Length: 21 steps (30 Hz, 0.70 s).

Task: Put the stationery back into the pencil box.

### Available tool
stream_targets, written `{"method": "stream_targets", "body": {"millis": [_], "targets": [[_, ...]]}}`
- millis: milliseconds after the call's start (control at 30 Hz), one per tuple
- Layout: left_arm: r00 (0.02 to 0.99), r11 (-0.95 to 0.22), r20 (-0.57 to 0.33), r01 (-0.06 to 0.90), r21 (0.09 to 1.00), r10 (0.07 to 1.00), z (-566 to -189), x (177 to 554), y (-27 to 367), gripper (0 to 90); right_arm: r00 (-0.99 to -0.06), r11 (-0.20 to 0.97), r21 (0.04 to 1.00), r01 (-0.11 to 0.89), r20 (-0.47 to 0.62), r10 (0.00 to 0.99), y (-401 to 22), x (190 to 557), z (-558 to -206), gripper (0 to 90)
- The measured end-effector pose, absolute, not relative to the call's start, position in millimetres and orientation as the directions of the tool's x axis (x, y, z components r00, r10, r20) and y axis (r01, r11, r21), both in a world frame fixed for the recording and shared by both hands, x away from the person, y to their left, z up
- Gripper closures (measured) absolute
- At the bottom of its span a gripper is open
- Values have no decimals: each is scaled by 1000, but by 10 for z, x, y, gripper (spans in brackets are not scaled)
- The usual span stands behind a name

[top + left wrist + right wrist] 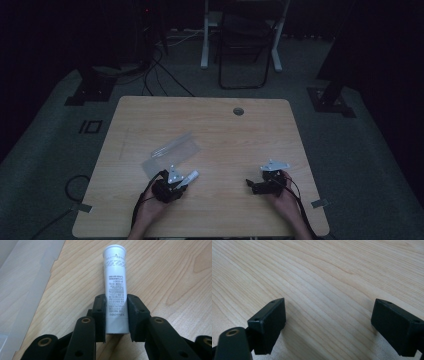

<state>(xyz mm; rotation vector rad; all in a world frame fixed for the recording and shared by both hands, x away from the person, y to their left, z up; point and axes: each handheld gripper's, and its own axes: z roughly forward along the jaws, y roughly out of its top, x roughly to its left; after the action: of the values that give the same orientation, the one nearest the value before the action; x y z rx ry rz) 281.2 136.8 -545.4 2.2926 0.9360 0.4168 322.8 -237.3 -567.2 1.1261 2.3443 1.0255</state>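
Observation:
A white tube (115, 285) with printed text lies lengthwise on the wooden table (225, 130), its flared end pointing away. My left gripper (116, 315) has both black pads pressed against the tube's near end, one on each side. In the high view the left gripper (181, 184) sits near the table's front left, with the white tube (190, 177) sticking out toward the upper right. My right gripper (251, 186) rests at the front right, pointing left. Its jaws (328, 325) stand wide apart over bare wood with nothing between them.
A clear plastic pouch (172, 150) lies just beyond the left gripper; its edge shows as the pouch (22, 285) at the left of the left gripper view. A round cable hole (238, 111) sits near the table's far edge. A folding chair (245, 45) and cables stand on the floor behind.

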Motion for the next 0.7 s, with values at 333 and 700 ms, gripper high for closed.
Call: {"method": "stream_targets", "body": {"millis": [333, 700], "targets": [[709, -559, 83, 474, 680, 701, -5356, 2781, 1376, 709, -625, 423, 734, 531, 3, 780, -2372, 3228, -5672, 125], [712, -556, 99, 446, 701, 695, -5252, 2772, 1397, 710, -626, 424, 734, 530, 2, 780, -2373, 3229, -5672, 125]]}}
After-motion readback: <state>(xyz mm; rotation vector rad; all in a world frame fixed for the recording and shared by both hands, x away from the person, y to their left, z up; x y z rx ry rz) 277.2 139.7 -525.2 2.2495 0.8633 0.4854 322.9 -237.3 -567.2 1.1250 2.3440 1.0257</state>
